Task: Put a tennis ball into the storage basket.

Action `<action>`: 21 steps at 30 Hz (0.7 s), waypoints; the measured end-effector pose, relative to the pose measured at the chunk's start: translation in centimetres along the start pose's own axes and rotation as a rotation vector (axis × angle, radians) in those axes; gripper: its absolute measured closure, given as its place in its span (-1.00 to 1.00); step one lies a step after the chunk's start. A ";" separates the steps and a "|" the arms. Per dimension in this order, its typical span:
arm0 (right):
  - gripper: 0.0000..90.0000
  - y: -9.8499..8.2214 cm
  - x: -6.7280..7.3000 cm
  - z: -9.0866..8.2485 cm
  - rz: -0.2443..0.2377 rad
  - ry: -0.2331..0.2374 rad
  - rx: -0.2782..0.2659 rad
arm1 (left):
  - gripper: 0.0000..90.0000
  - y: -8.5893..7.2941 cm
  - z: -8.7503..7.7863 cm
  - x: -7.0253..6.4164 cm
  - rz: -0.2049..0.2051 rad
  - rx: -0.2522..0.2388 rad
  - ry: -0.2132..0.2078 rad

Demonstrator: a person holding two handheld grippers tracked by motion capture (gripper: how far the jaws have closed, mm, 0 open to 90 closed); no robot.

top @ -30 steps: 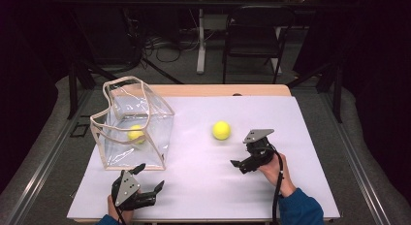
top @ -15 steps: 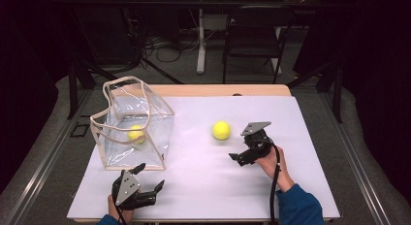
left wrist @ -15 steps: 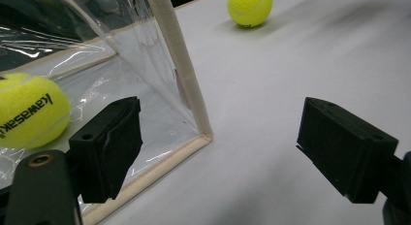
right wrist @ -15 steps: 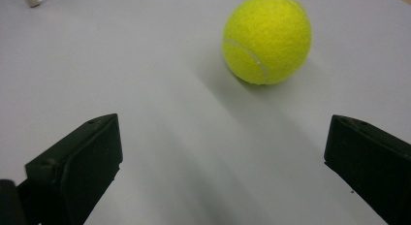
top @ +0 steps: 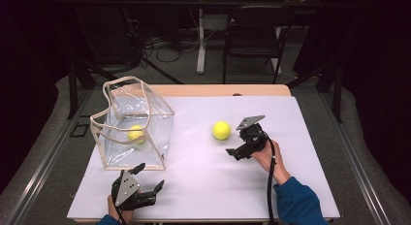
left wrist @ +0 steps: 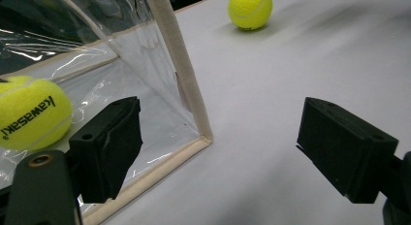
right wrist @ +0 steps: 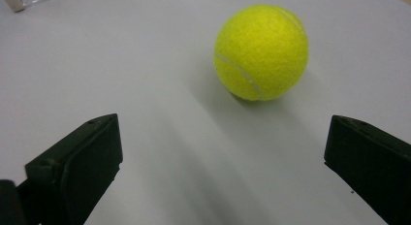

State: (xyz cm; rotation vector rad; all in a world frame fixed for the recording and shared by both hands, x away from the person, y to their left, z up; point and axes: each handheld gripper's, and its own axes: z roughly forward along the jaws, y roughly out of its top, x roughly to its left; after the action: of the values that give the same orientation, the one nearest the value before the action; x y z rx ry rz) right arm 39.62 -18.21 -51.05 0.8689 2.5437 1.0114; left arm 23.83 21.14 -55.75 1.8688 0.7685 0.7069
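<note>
The right gripper hovers over the white table with its jaws spread wide and nothing between them; in the right gripper view the jaws stand well apart at the bottom corners, with bare table between. Just ahead of them, near but not touching, a yellow tennis ball rests on the table; from above it lies just to the left of this gripper, about the middle of the table. The left gripper sits at the near edge of the table, its jaws also wide open and empty. In the left gripper view its left jaw stands in front of the near bottom corner of a clear plastic bag with cream edging, though whether it touches cannot be told. Inside the bag lies a second tennis ball, printed with black lettering, on the bag's floor.
</note>
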 end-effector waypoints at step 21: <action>-1.00 2.7 -1.1 1.7 -0.030 0.003 0.021 | -0.64 0.1 0.0 -0.1 0.011 -0.005 -0.010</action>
State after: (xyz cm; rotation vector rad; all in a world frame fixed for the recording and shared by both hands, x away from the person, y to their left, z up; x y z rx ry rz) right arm 42.46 -16.44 -50.37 0.8323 2.5660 0.9793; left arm 23.81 21.04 -55.72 1.8721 0.7507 0.7053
